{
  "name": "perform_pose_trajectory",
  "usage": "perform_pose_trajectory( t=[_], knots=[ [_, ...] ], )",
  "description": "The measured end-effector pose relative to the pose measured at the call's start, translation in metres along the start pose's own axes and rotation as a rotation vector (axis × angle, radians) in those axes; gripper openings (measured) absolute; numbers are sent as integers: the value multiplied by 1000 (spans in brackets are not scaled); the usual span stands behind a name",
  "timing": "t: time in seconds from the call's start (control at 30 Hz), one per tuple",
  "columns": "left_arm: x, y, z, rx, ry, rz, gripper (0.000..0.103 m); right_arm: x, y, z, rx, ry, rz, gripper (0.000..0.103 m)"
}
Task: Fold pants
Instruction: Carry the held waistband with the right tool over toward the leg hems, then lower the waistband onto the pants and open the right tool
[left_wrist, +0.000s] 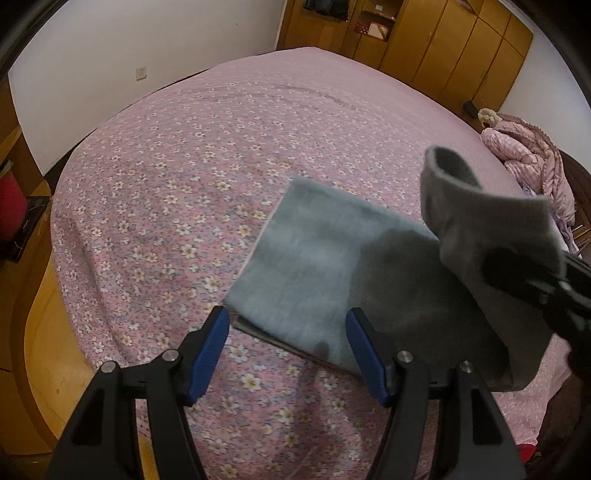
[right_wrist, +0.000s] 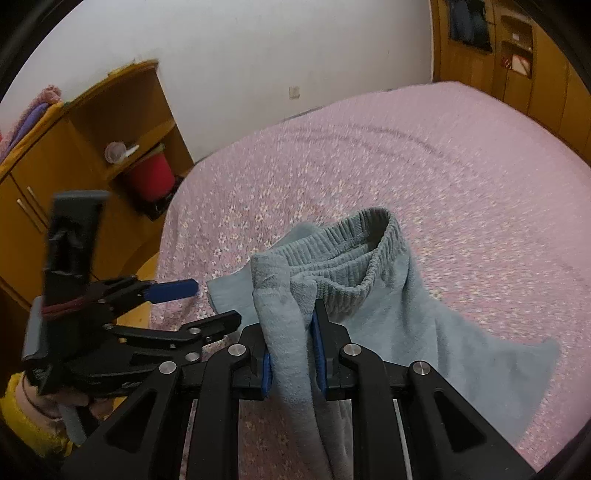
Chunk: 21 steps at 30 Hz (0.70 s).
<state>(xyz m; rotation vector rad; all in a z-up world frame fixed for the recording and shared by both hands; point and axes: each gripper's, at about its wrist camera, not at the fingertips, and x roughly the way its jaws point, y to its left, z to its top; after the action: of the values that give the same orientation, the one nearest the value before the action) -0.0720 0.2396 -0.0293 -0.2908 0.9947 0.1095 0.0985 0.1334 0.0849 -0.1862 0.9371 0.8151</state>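
One fold is under way: the right gripper (right_wrist: 293, 328) pinches the pants (right_wrist: 369, 295) at the waistband and must lay it flat, while the left gripper (left_wrist: 286, 328) hangs wide and empty.

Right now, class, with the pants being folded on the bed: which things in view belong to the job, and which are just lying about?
Belongs to the job:
- grey-blue pants
- right tool, shut on the pants
- left tool, open

Just lying about:
- pink quilted jacket
- red bucket
- wooden wardrobe
- flowered bedspread, only the work surface
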Motion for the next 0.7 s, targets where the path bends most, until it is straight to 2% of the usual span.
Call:
perform_pose_trajectory(
  t=[0.27, 0.4, 0.47, 0.5, 0.6, 0.7],
  knots=[
    [-3, 14, -4, -14, -12, 11, 69, 39, 5, 1, -3, 52, 12, 19],
    [-4, 21, -5, -14, -11, 25, 69, 59, 3, -4, 38, 111, 17, 22],
    [-3, 25, -5, -23, -9, 34, 69, 64, 4, -7, 47, 131, 41, 36],
    [-3, 26, -5, -30, -4, 36, 69, 64, 5, -8, 62, 138, 68, 36],
    [-1, 30, -7, -45, 9, 42, 69, 55, 4, -9, 84, 101, 94, 37],
    [0, 32, -8, -55, 20, 55, 69, 27, -6, -15, 134, 8, 142, 38]
  ],
)
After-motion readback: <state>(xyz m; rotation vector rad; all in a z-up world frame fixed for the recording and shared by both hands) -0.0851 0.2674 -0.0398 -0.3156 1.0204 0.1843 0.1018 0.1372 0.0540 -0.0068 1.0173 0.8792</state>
